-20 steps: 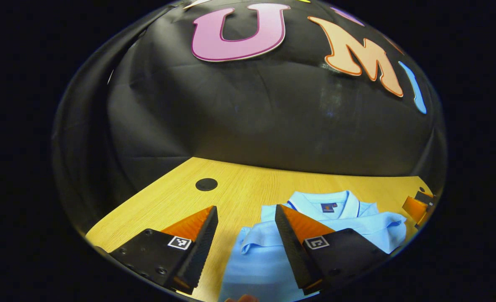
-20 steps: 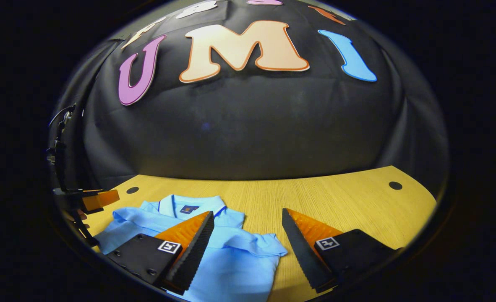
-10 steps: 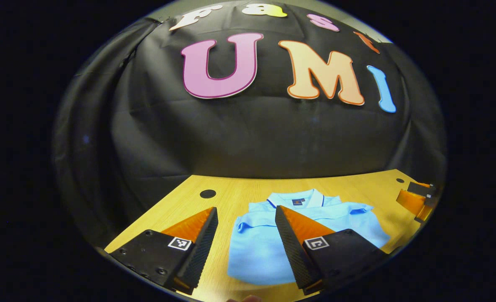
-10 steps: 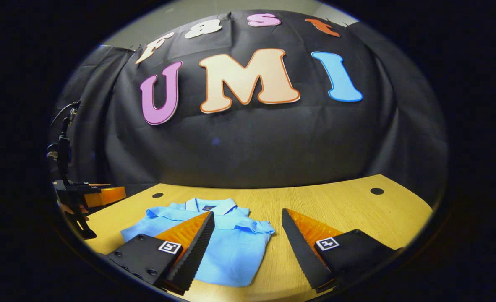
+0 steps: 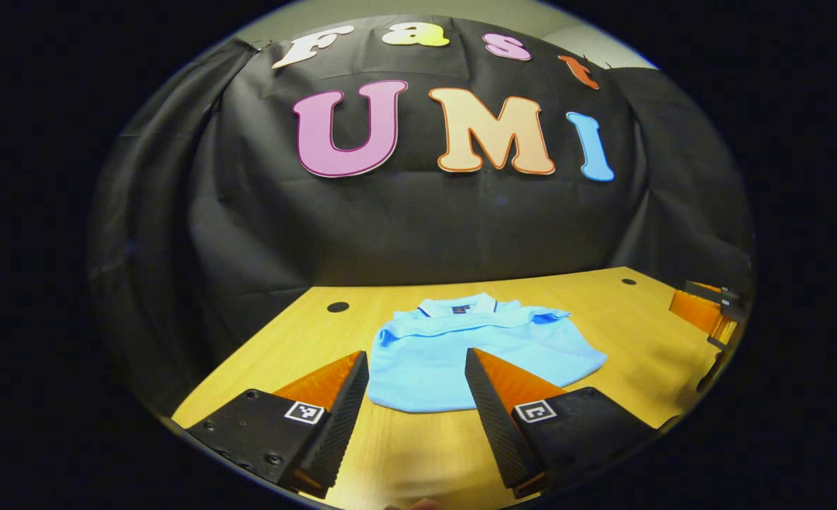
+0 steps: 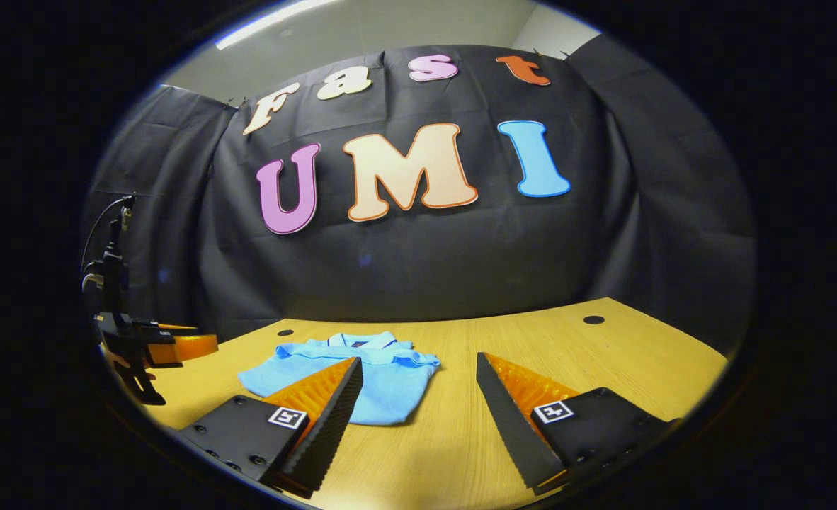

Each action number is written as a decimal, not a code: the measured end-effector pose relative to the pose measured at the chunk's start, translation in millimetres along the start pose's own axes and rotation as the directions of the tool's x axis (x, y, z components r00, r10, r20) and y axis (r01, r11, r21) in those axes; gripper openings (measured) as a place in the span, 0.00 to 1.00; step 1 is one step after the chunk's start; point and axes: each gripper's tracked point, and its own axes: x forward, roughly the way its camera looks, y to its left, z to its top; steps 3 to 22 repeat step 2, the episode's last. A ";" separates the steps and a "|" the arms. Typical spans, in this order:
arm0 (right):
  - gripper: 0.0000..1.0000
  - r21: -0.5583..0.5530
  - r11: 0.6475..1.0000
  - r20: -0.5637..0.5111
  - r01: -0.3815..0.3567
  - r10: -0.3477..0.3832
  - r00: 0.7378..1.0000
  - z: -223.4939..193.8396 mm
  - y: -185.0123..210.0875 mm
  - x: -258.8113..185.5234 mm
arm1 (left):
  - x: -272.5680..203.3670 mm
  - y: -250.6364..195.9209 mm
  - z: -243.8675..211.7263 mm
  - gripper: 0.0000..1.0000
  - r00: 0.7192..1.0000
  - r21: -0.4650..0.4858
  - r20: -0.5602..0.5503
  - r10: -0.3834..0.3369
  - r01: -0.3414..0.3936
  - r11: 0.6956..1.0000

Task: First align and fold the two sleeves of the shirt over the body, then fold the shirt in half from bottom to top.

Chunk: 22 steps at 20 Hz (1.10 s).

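The shirt (image 5: 461, 347) lies folded on the table (image 5: 418, 453), collar toward the booth wall, sleeves tucked over the body, bottom half doubled up; in the right gripper view the shirt (image 6: 383, 379) sits left of centre, partly behind that gripper's left finger. The left hand-held gripper (image 5: 416, 365) is released — fingers wide apart, nothing between them, held above the table just short of the shirt's near edge; the right hand-held gripper (image 6: 418, 372) is likewise spread and grasps nothing, off to the shirt's right. Each view catches the other gripper at its edge — right one (image 5: 702, 312), left one (image 6: 171, 347) — both clear of the cloth.
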 end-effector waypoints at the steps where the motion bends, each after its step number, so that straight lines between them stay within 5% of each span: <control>1: 0.99 0.001 1.000 0.001 0.000 0.000 1.000 -2.2 -2.1 -9.9 | -6.4 -1.2 -3.3 0.82 1.000 -0.010 0.000 0.000 0.000 1.000; 22: 0.98 -0.002 1.000 0.008 0.001 -0.001 1.000 -2.1 -3.4 -18.4 | -11.9 0.4 -7.9 0.82 1.000 -0.013 -0.001 0.010 -0.010 1.000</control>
